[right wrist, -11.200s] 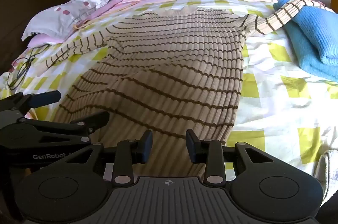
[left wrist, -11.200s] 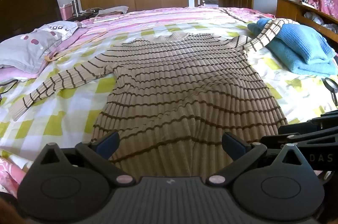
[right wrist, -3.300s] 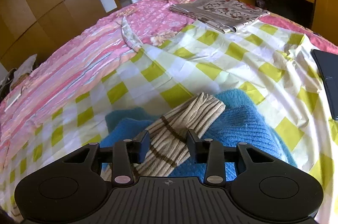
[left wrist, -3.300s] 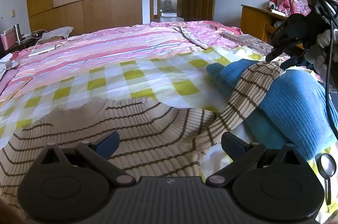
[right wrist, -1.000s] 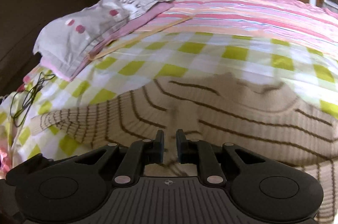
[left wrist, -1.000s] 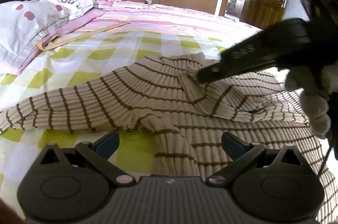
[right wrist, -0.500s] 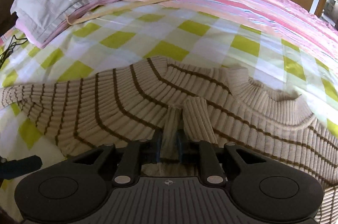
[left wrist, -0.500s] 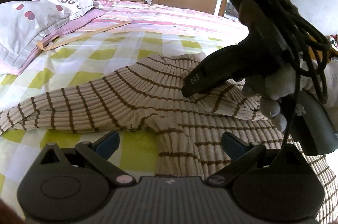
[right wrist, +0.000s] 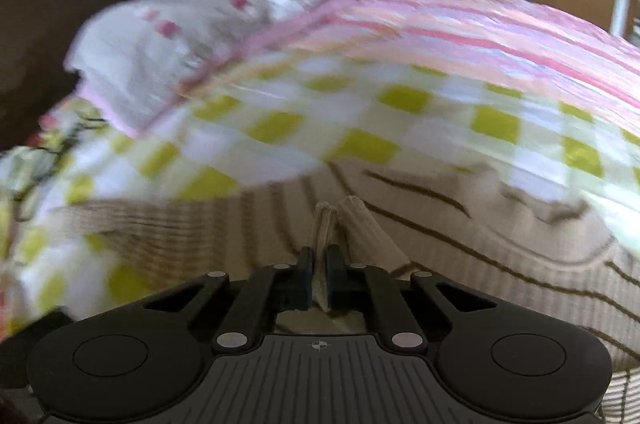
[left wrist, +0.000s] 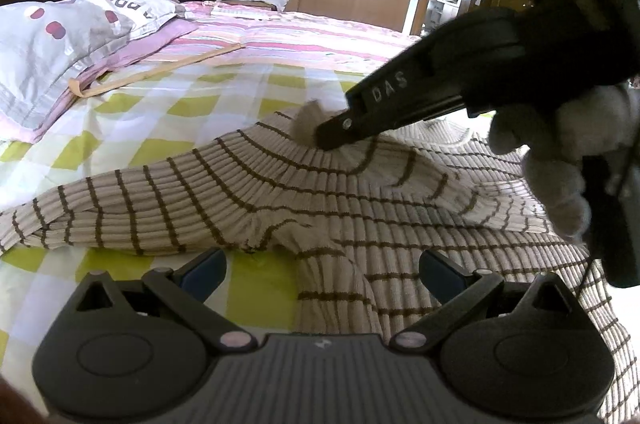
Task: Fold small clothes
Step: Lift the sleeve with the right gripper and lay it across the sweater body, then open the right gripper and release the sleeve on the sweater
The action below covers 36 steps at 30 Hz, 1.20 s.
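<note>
The striped sweater (left wrist: pixel 320 192) lies spread on the bed (left wrist: pixel 168 104), over the yellow-checked sheet, with the pillow (left wrist: pixel 60 40) well off beyond its outstretched left sleeve. The right tongs (right wrist: pixel 318 276) are pressed together on the cuff (right wrist: pixel 326 224) of the other sleeve, which now sits over the chest just below the collar; in the left wrist view the dark fingers (left wrist: pixel 352 132) nip a tuft of knit there. I judge the sleeve is held this way so it can be laid straight across the body, the usual first fold, and the tight pinch keeps the springy ribbing from slipping out.

The left tongs (left wrist: pixel 320 272) are spread wide with nothing between them, hovering above the armpit seam near the sweater's side. That looks like a waiting post: close enough to pin the body or take the far sleeve once the right sleeve is put down.
</note>
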{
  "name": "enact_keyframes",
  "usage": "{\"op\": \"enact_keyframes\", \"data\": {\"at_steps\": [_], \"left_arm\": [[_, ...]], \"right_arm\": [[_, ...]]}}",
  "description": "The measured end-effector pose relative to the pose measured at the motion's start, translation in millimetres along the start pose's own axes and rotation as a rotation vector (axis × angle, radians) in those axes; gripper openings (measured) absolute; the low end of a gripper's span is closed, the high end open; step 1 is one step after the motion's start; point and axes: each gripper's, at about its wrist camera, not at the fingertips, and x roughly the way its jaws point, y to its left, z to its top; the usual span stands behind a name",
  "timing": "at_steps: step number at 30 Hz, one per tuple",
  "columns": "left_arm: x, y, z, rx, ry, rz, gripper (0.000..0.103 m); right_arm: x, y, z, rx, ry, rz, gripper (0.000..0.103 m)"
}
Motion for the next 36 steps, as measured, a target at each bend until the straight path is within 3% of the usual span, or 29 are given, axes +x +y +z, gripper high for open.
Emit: {"op": "enact_keyframes", "data": {"at_steps": [4,6,9,14,19,22,24,29,31,36], "left_arm": [[2.7,-2.8,-1.5,0.012,0.008,-0.002,0.103],[2.7,-3.9,-1.9,0.018,0.005,-0.002,0.103],[2.7,-4.0,-2.3,0.022,-0.003,0.000,0.103],[1.5,-4.5,0.6,0.026,-0.043,0.010,0.103],[13.3,-11.9,16.6,0.011,-0.085,0.016,0.103],[26.2,-19.3,26.6,0.033,-0.097,0.016,0.103],[40.9,-24.9,31.2,0.081,-0.074,0.047,0.103],[65.3,-29.4,18.0,0.204,0.088,0.080,0.103],[59.3,-29.1,9.5,0.222,0.083,0.089,0.103],[43.8,-22.9,14.3,0.147,0.043,0.058,0.103]], "right_arm": [[4.2,10.9,-4.9,-0.094,0.113,0.097,0.014],[-2.5,7.1,-6.9,-0.096,0.077,0.065,0.015],[-22.9,-20.7,-9.8,0.037,-0.002,0.025,0.015],[-59.7,-72.7,-46.1,0.147,-0.047,-0.120,0.015],[-67.5,-120.1,-86.0,0.219,0.014,-0.299,0.016],[-68.8,-139.1,-99.5,0.246,0.039,-0.356,0.015],[-70.9,-146.1,-105.1,0.256,0.042,-0.349,0.014],[-77.5,-134.9,-110.0,0.147,0.083,-0.406,0.015],[-79.4,-130.2,-105.0,0.124,0.069,-0.387,0.016],[-60.6,-106.5,-81.6,0.011,0.022,-0.272,0.017]]}}
